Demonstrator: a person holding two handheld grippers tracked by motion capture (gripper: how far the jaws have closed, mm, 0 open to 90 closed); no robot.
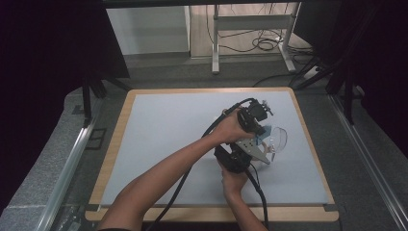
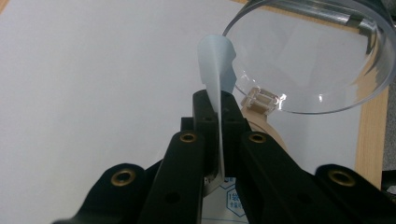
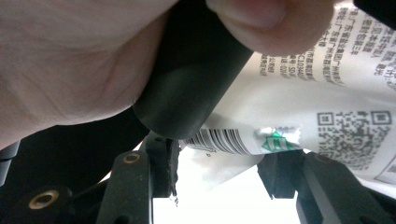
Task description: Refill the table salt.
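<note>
A small pale blue and white packet (image 1: 262,136) with a barcode and a QR code (image 3: 355,135) hangs over the right half of the mat. My left gripper (image 1: 259,129) is shut on it; in the left gripper view the packet (image 2: 215,60) stands edge-on between the closed jaws (image 2: 218,100). Just beyond it sits a clear round bowl (image 2: 317,65) on a light wooden piece (image 2: 261,128), also seen in the high view (image 1: 278,139). My right gripper (image 1: 255,147) sits underneath, open, its jaws (image 3: 219,175) on either side of the packet's lower corner without pressing it.
A pale grey mat (image 1: 168,139) covers a wooden-edged table (image 1: 115,144). The person's left hand (image 3: 70,60) and the left gripper's black handle (image 3: 196,70) crowd the right gripper view. Black cables trail toward the front edge. A metal table frame (image 1: 250,29) stands behind.
</note>
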